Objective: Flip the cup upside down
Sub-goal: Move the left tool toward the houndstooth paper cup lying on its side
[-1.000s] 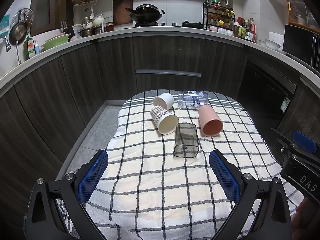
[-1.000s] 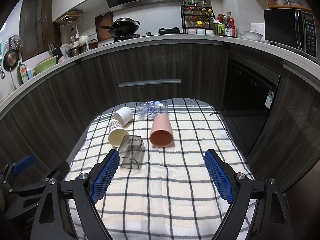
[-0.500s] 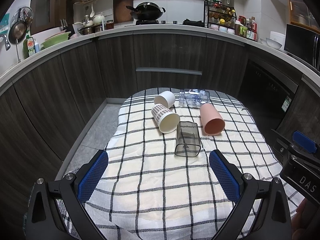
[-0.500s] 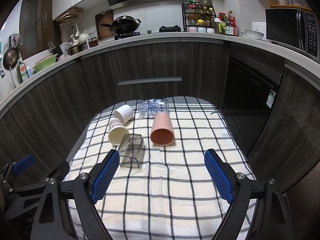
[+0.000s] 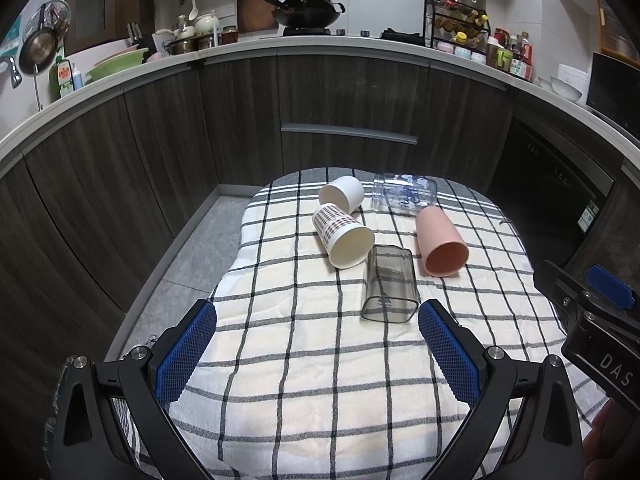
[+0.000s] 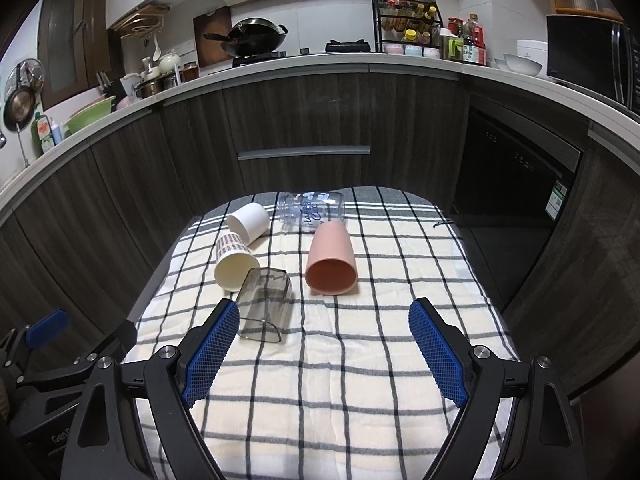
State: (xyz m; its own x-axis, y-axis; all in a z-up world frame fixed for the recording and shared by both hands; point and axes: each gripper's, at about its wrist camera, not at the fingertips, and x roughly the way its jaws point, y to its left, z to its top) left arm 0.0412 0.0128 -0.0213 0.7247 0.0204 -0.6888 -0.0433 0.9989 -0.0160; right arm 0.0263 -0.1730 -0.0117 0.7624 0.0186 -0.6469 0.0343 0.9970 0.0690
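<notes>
No flip is judged begun: five cups [image 5: 389, 282] are found lying sideways at 12 o'clock. Left tool [image 5: 318, 338] and right tool [image 6: 324, 338] are held spread, empty.

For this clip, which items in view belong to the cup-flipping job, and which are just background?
Job:
- smoky grey cup, pink cup, patterned paper cup, white cup, clear printed cup, all on their sides
- left gripper and right gripper, jaws open

Background:
- checked cloth
- wok
- spice rack
</notes>
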